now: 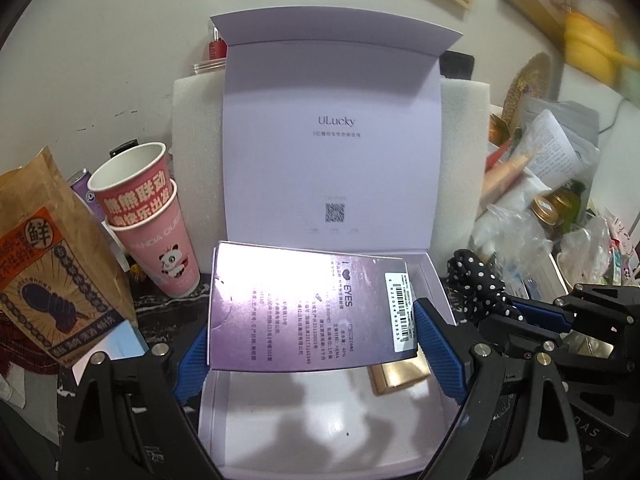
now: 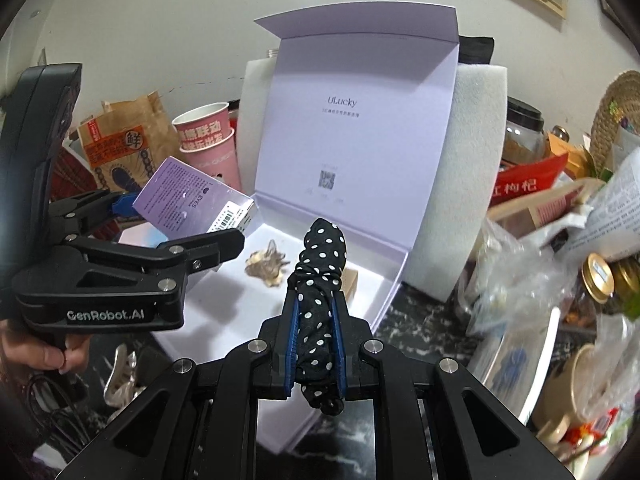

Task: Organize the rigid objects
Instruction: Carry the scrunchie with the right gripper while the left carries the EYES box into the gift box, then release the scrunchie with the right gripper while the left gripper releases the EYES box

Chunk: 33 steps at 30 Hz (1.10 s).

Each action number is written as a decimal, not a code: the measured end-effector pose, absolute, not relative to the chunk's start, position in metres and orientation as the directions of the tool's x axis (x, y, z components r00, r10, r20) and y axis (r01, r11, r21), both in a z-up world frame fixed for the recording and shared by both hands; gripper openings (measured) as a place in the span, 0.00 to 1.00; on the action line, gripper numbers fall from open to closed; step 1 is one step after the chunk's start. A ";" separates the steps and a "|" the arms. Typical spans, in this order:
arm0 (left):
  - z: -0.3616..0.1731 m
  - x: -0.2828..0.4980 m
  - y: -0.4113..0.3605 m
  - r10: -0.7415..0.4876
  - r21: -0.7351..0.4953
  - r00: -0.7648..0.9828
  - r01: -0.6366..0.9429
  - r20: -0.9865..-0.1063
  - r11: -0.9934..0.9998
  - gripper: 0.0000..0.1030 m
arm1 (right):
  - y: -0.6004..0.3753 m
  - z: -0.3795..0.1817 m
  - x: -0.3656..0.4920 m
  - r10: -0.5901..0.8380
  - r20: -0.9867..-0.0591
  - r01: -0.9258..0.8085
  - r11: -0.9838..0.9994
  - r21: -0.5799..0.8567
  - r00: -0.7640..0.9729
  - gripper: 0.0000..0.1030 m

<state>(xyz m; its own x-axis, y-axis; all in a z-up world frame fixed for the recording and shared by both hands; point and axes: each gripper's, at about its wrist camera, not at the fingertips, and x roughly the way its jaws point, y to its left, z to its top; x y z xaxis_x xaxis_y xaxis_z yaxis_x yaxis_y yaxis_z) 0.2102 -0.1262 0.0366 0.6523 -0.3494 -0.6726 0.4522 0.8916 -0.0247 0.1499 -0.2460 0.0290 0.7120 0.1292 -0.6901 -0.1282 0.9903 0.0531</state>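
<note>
Flat lilac carton point(image 1: 308, 312), printed with small text and a barcode label, clamped across its width between the blue fingers point(image 1: 438, 344) of the left gripper point(image 1: 310, 350), spread wide to span it. Held tilted in the air over the open white box point(image 1: 280, 420), above the near left part of the tray; from the right wrist view, seen up at the box's left edge point(image 2: 192, 204). Black polka-dot bundle point(image 2: 318, 304), a rolled or wrapped slim thing, pinched between the narrow fingers point(image 2: 338, 344) of the right gripper point(image 2: 314, 348), standing up out of them and poking past the tips, in front of the box's right half. Same bundle visible from the left wrist view point(image 1: 480, 288), just beside the box's right wall.

Inside the tray: a small gold-coloured piece point(image 1: 400, 376) towards the right, and a pale crumpled clump point(image 2: 266, 266) near the middle. Lid point(image 1: 332, 140) raised upright at the back, marked "uLucky" with a square code, leaning against white foam point(image 2: 472, 184).

Left of the box on the dark marbled counter point(image 2: 424, 316): two stacked pink paper cups point(image 1: 160, 224), then a brown paper bag point(image 1: 52, 264). To the right, a crowded heap of plastic bags, papers and gold-lidded jars point(image 2: 600, 276). A hand point(image 2: 40, 350) gripping the left tool's handle at the lower left of the right wrist view.
</note>
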 end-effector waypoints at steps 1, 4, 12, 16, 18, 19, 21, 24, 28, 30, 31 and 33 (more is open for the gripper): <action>0.037 0.214 -0.127 -0.347 -0.022 0.653 0.452 -0.673 0.892 0.89 | -0.246 0.030 0.153 0.126 -0.688 -0.127 0.991 0.048 0.715 0.14; 0.037 0.227 -0.128 -0.344 -0.017 0.653 0.453 -0.675 0.892 0.89 | -0.248 0.032 0.162 0.119 -0.683 -0.127 0.991 0.038 0.721 0.14; 0.033 0.252 -0.136 -0.331 0.007 0.641 0.465 -0.692 0.885 0.89 | -0.250 0.033 0.189 0.106 -0.684 -0.124 0.992 0.023 0.722 0.14; 0.022 0.269 -0.141 -0.316 0.015 0.632 0.461 -0.707 0.888 0.89 | -0.252 0.030 0.201 0.119 -0.692 -0.125 0.991 0.042 0.712 0.15; 0.014 0.279 -0.141 -0.327 -0.012 0.603 0.465 -0.728 0.885 0.89 | -0.253 0.026 0.206 0.127 -0.694 -0.125 0.991 0.054 0.709 0.15; 0.010 0.283 -0.142 -0.323 -0.015 0.595 0.462 -0.736 0.887 0.89 | -0.253 0.024 0.209 0.120 -0.698 -0.118 0.992 0.052 0.706 0.15; 0.001 0.291 -0.141 -0.309 -0.017 0.586 0.450 -0.749 0.893 0.89 | -0.253 0.019 0.215 0.111 -0.706 -0.111 0.993 0.046 0.700 0.15; -0.009 0.300 -0.139 -0.288 -0.011 0.577 0.435 -0.764 0.900 0.89 | -0.254 0.011 0.223 0.117 -0.721 -0.113 0.992 0.055 0.683 0.15; -0.016 0.304 -0.142 -0.276 0.005 0.573 0.439 -0.772 0.898 0.89 | -0.257 0.003 0.232 0.127 -0.735 -0.109 0.991 0.073 0.666 0.15; -0.018 0.307 -0.144 -0.268 0.015 0.571 0.442 -0.776 0.897 0.89 | -0.257 0.000 0.237 0.127 -0.739 -0.107 0.991 0.075 0.662 0.15; -0.020 0.307 -0.144 -0.267 0.020 0.569 0.446 -0.778 0.895 0.89 | -0.257 -0.001 0.240 0.126 -0.741 -0.106 0.992 0.075 0.659 0.15; -0.022 0.309 -0.148 -0.268 0.019 0.558 0.455 -0.786 0.890 0.89 | -0.256 -0.005 0.243 0.124 -0.748 -0.105 0.992 0.073 0.652 0.15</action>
<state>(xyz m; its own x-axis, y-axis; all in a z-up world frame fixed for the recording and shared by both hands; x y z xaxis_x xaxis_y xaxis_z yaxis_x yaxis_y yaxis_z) 0.3091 -0.1480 -0.0219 0.5575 -0.2678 -0.7858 0.4551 0.8902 0.0195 0.2430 -0.2562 -0.0052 0.6519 0.1244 -0.7480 -0.1052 0.9918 0.0732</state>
